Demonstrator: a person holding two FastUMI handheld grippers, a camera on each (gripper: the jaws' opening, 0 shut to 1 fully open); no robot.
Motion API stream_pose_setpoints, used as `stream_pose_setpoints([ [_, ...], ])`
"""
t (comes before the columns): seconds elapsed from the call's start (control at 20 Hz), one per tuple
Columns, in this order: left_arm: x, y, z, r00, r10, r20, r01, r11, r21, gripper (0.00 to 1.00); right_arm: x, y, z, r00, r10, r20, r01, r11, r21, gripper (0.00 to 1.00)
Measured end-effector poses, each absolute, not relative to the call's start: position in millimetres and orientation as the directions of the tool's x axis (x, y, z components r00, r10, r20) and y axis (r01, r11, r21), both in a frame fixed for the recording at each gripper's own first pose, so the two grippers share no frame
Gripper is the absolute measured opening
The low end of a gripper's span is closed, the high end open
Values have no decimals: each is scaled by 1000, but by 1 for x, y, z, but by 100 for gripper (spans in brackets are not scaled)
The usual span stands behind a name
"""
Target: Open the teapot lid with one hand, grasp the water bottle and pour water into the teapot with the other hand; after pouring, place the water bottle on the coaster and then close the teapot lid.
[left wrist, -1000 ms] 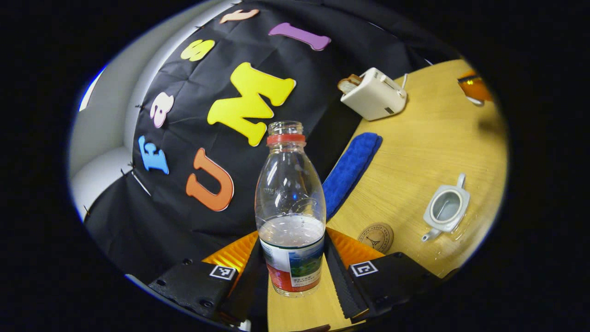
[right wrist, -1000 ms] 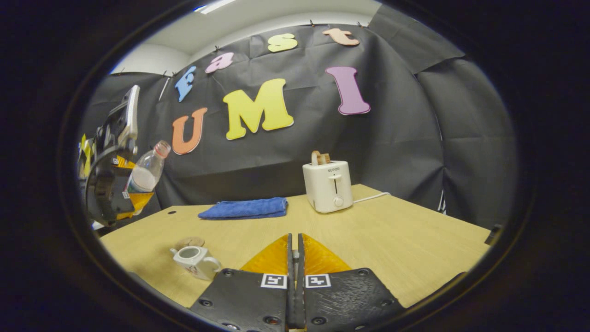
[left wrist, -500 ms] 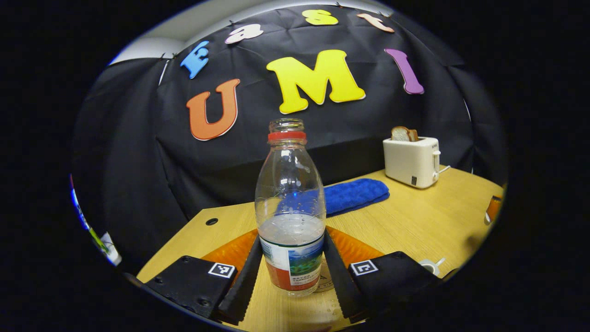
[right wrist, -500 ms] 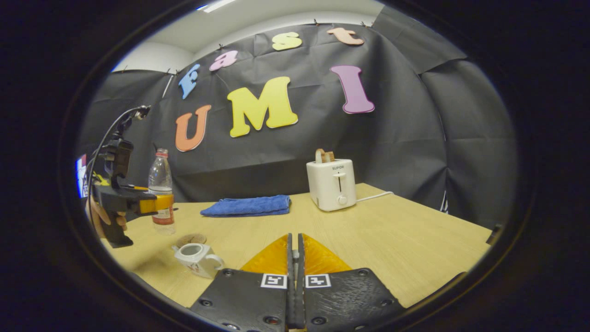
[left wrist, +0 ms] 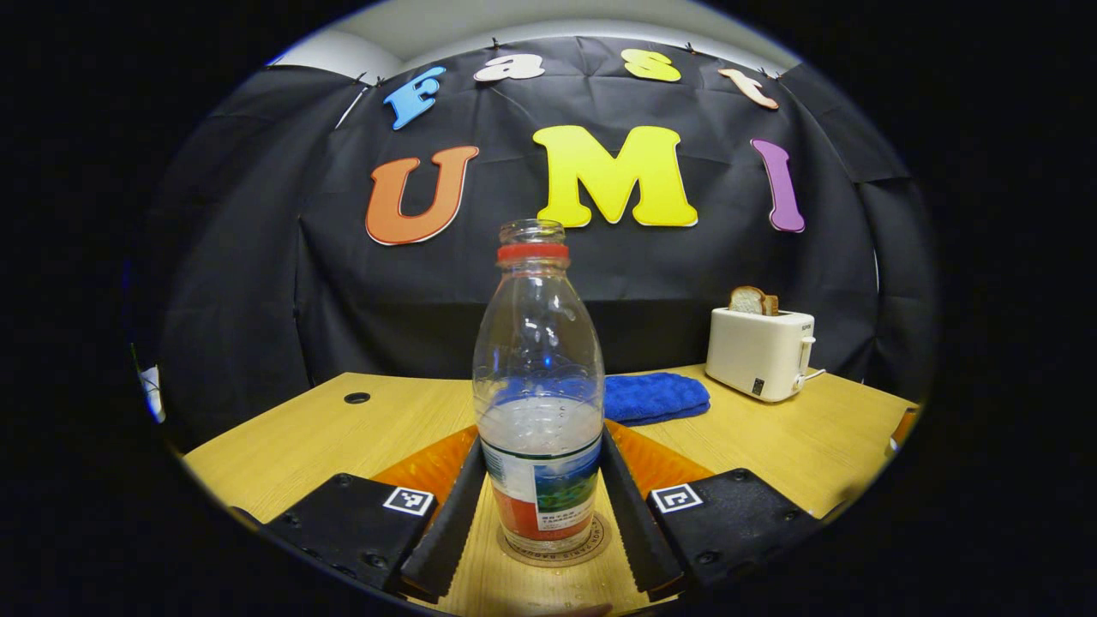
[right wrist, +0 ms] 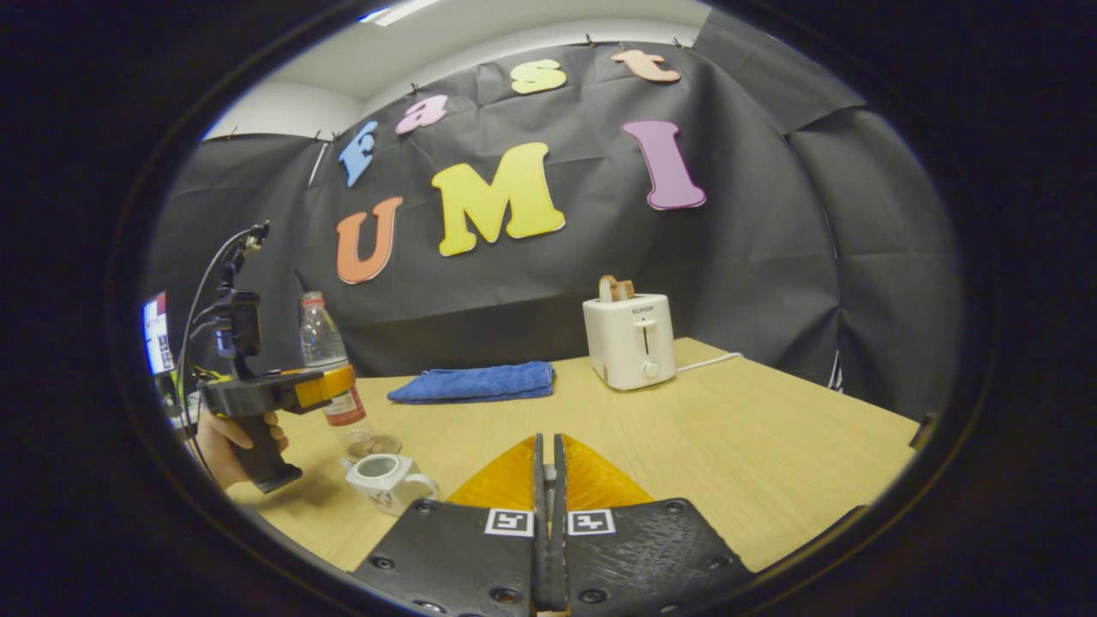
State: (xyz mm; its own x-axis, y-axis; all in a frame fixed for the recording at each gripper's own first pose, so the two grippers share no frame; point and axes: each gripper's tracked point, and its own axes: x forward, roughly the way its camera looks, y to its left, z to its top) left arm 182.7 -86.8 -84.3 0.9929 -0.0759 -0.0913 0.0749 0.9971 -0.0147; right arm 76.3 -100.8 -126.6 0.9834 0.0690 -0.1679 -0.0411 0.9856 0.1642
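Note:
The clear water bottle (left wrist: 540,411), uncapped with a red neck ring and part full, stands upright on the round coaster (left wrist: 591,548). My left gripper (left wrist: 542,439) is shut on its labelled lower half. In the right gripper view the bottle (right wrist: 330,377), the coaster (right wrist: 377,446) and the left gripper (right wrist: 321,387) with a hand (right wrist: 231,437) sit at the table's left. The white teapot (right wrist: 390,480) stands open-topped just in front of the coaster. My right gripper (right wrist: 548,441) is shut, with a thin pale sliver of the lid between its fingers; the rest of the lid is hidden.
A folded blue cloth (right wrist: 476,383) lies at the back of the wooden table (right wrist: 728,446). A white toaster (right wrist: 630,343) with bread stands to its right, its cord trailing right. A cable hole (left wrist: 356,398) is at the table's back left.
The left gripper swung the bottle from tilted back to upright and lowered it onto the coaster. The right gripper stayed shut and barely moved.

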Motion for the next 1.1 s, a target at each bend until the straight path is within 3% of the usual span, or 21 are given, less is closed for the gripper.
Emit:
stream_pose_setpoints([
  [0.3, 189, -97, -100, 988, -112, -110, 107, 993, -54, 79, 79, -96, -135, 980, 72, -188, -43, 987, 154, 0],
  [0.55, 188, -98, -103, 989, -119, -90, 120, 993, 0, 79, 80, -92, -141, 977, 79, -200, -49, 987, 150, 0],
  [0.7, 188, -100, -100, 988, -133, -81, 133, 991, -5, 84, 81, -93, -141, 977, 79, -200, -49, 988, 149, 0],
  [0.85, 184, -101, -104, 983, -155, -101, 154, 988, -17, 99, 80, -95, -141, 977, 77, -200, -48, 988, 147, 0],
  [1.1, 176, -94, -95, 987, -148, -69, 147, 989, -32, 99, 76, -91, -132, 980, 78, -185, -54, 990, 130, 0],
])
